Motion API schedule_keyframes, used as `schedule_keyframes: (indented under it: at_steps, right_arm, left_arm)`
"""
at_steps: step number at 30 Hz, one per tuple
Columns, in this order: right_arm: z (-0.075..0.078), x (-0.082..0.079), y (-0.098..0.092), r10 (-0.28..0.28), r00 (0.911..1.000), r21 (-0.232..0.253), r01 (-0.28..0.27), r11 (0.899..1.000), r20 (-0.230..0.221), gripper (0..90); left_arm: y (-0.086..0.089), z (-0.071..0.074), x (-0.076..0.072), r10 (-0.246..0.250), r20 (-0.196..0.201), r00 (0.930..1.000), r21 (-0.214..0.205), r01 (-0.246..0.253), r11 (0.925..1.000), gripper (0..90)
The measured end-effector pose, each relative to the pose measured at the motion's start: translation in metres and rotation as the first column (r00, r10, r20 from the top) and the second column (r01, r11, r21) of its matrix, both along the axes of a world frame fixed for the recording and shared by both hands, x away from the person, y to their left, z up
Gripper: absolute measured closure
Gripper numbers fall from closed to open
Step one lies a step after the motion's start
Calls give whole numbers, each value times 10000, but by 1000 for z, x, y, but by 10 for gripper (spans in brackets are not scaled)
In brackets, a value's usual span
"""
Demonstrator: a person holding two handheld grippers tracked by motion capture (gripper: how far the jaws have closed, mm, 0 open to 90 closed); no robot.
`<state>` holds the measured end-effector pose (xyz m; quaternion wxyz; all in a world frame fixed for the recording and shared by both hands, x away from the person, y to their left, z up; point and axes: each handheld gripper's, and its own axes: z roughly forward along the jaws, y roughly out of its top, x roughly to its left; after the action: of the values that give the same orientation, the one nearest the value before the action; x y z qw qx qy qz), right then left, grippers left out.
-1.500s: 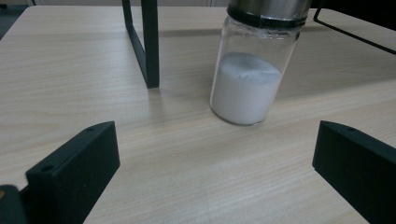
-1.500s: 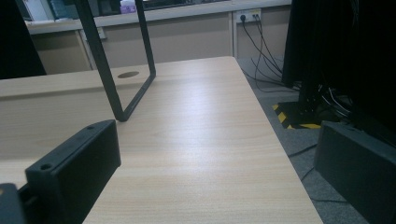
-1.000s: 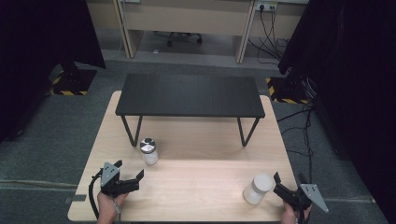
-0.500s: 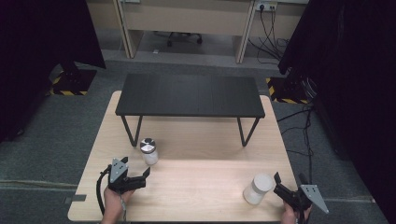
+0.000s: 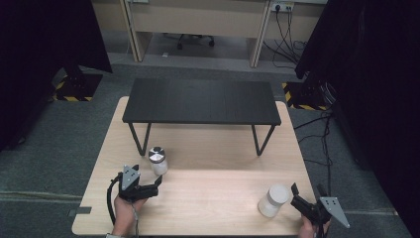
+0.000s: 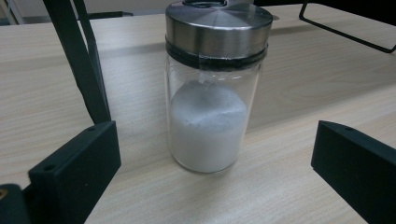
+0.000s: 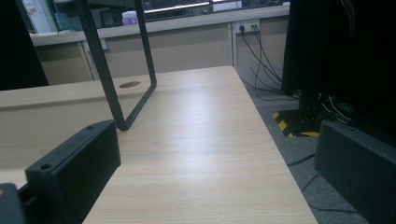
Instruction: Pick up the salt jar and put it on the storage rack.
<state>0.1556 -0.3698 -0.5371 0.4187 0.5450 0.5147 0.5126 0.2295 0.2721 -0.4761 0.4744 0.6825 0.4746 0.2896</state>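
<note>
1. High view is showing a light wooden counter (image 5: 208,208) with a black bench (image 5: 200,101) standing across its far half on thin metal legs.
2. Near the bench's left legs, a glass jar (image 5: 158,161) with a metal lid is standing upright on the counter; in the left gripper view the jar (image 6: 215,88) is showing white powder filling roughly its lower half, under a brushed steel lid with a black band.
3. At the near left of the counter, the left gripper (image 5: 157,182) is lying low in the person's hand, pointing at the jar and sitting just beside it.
4. Its fingers (image 6: 74,168) are standing spread wide in the left gripper view, one on each side of the jar and both clear of the glass, so they are gripping nothing.
5. At the near right corner, the right gripper (image 5: 295,194) is sitting just beside a white container (image 5: 274,200) with a white lid, its tips close to the container's right side.
6. In the right gripper view its fingers (image 7: 79,168) are likewise standing wide apart, with bare counter between them and a bench leg (image 7: 116,65) farther off.
</note>
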Motion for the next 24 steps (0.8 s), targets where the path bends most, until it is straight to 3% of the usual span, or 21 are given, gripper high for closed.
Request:
schedule_keyframes:
  at_steps: [24]
  right_arm:
    - [-1, 0, -1, 33, 10000, 14, -33, 10000, 43, 8]
  left_arm:
    - [-16, 4, 17, 455, -88, 9989, -38, -455, 9990, 55]
